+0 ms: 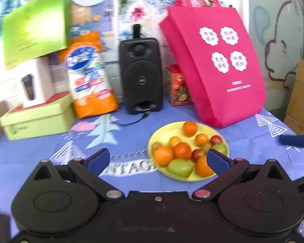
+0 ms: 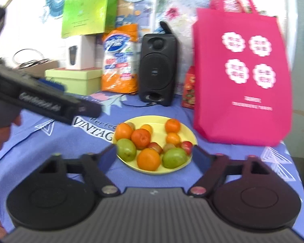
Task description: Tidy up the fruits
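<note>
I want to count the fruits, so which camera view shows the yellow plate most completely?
The right wrist view: the whole yellow plate shows between the open fingers of the right gripper, nothing in front of it. In the left wrist view, the plate sits off to the right, and one finger of the left gripper hides some of its fruit.

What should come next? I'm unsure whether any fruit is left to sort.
Probably hold both grippers back: every fruit in view already sits on the yellow plate, none on the blue cloth, and the left gripper and right gripper show open, empty jaws.
</note>
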{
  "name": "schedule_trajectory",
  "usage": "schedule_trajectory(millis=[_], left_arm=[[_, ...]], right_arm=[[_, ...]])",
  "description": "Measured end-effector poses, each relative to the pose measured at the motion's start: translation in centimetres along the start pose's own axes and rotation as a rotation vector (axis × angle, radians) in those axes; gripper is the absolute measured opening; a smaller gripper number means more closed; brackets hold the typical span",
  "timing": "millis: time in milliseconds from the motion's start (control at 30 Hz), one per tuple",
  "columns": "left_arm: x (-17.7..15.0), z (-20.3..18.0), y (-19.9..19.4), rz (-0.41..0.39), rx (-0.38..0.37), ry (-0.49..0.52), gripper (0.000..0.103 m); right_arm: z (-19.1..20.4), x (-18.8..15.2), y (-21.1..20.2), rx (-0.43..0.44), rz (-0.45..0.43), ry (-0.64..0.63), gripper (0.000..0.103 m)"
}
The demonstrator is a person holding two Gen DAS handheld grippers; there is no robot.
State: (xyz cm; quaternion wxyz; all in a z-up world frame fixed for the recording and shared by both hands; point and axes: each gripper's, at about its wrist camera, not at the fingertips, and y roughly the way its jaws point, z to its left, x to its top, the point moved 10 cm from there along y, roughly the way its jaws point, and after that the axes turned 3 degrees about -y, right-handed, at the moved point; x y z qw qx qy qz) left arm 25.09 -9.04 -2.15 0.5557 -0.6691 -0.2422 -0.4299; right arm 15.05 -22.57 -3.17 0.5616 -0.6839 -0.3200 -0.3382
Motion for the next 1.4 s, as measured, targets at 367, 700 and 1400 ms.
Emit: schedule_trajectory(millis=[367, 700, 1400], left_arm=[[-6.3, -0.2, -8.6, 0.016, 0.140, -0.007, 0.103], [-8.4, -0.1, -11.5, 0.031, 0.141, -0.062, 0.103], [-8.0, -1.3, -13.2, 0.024, 0.097, -0.092, 0.103]], right_arm=[[1.4, -3.3, -6.0, -0.197, 0.088, 0.097, 0.103], [1.8, -5.9, -7.6, -0.150, 0.148, 0.284, 0.103], [2.2, -5.1, -9.7, -0.137, 0.087, 0.196, 0.103]])
